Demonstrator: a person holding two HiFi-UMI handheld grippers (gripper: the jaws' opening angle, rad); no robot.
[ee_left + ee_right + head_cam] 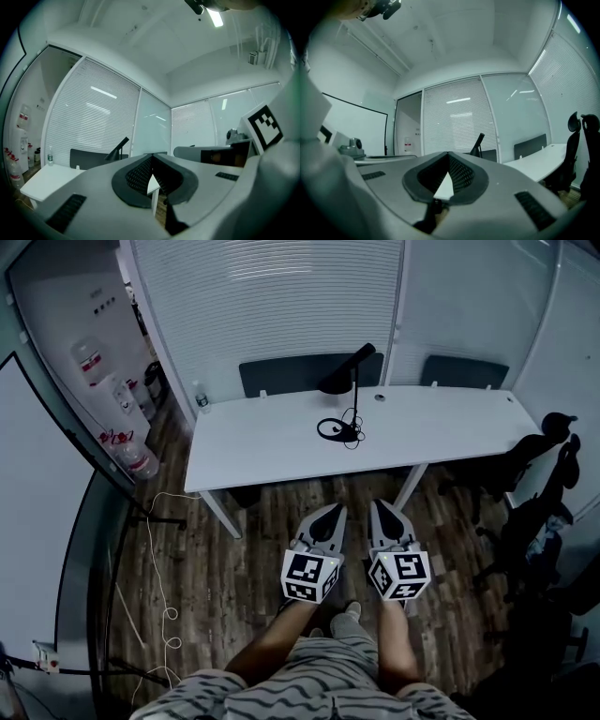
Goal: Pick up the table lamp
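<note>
A black table lamp point(349, 382) with a slanted cone shade stands on the white table point(262, 442). Its round base point(337, 430) and coiled cord lie near the table's middle. Both grippers hang over the wooden floor in front of the table, well short of the lamp. My left gripper point(334, 511) has its jaws together with nothing between them, and so does my right gripper point(378, 506). The lamp point(117, 148) shows far off beyond the left gripper point(151, 154). Above the tips of the right gripper point(448, 153) the lamp point(477, 142) shows again.
Two dark chair backs point(309, 372) stand behind the table. Black office chairs point(531, 486) crowd the right side. Water jugs point(124, 401) stand at the left wall, a small bottle point(200, 398) is on the table's left corner, and a white cable point(157, 559) trails across the floor.
</note>
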